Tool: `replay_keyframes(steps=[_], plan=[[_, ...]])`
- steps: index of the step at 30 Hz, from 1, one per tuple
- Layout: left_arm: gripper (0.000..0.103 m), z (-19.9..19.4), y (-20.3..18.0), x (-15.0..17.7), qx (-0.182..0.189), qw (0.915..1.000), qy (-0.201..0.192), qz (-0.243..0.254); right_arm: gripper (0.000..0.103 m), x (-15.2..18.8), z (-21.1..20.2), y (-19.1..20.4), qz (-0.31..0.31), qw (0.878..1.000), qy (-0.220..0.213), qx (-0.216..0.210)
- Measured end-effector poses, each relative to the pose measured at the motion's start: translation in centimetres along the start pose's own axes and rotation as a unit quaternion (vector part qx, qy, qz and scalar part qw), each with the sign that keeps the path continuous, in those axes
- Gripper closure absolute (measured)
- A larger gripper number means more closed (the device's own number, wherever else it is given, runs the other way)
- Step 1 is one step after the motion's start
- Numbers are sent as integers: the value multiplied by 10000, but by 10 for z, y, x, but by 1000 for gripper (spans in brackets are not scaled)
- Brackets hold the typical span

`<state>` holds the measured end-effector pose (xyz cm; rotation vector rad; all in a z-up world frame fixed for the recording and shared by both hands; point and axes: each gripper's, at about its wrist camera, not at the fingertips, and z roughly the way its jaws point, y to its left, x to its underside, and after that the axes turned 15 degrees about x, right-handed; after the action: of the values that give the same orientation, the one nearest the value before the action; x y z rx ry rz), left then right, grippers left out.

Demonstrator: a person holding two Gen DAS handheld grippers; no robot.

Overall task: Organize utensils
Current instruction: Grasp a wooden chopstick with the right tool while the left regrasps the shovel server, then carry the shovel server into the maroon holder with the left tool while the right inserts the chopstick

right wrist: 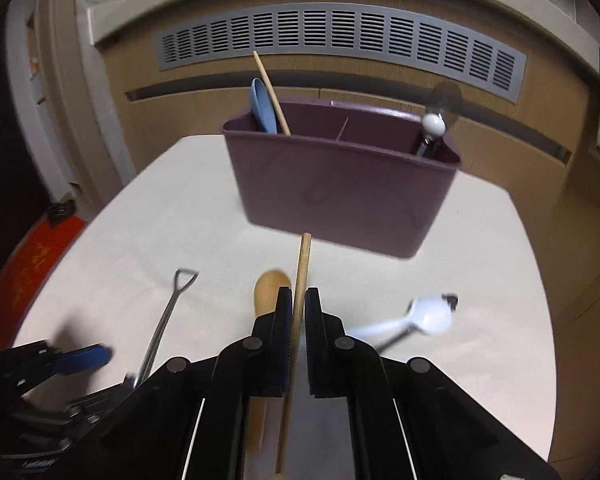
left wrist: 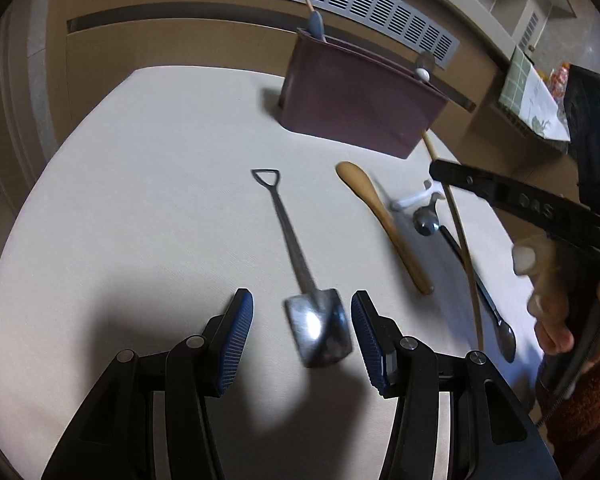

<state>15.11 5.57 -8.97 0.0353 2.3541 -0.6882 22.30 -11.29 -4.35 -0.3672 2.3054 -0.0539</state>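
Note:
A purple utensil holder (right wrist: 340, 184) stands at the back of the white table; it also shows in the left wrist view (left wrist: 356, 104). It holds a blue spoon (right wrist: 262, 106), a chopstick (right wrist: 270, 88) and a metal utensil (right wrist: 432, 128). My right gripper (right wrist: 299, 304) is shut on a wooden chopstick (right wrist: 303, 264) and holds it just in front of the holder. My left gripper (left wrist: 302, 320) is open around the blade of a metal shovel-shaped spoon (left wrist: 296, 248) lying on the table. A wooden spoon (left wrist: 380, 220) lies to its right.
A white spoon (right wrist: 420, 318), a metal spoon (left wrist: 426, 222) and a dark spoon (left wrist: 496, 320) lie on the right of the table (left wrist: 140, 200). A wooden cabinet with a grey vent (right wrist: 340, 36) stands behind the table. A red mat (right wrist: 32, 260) lies on the floor at left.

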Motion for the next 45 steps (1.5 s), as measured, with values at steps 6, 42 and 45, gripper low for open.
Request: replay_keyframes(steps=[6, 42, 45], plan=[[51, 19, -29, 4, -587, 9956, 220, 693, 92, 16, 20, -17, 200, 9977, 440, -480], [102, -15, -36, -63, 222, 9997, 26, 52, 98, 33, -40, -70, 798, 9949, -467, -409], [102, -33, -42, -60, 295, 9990, -334, 61, 98, 30, -45, -73, 896, 9933, -504, -526]])
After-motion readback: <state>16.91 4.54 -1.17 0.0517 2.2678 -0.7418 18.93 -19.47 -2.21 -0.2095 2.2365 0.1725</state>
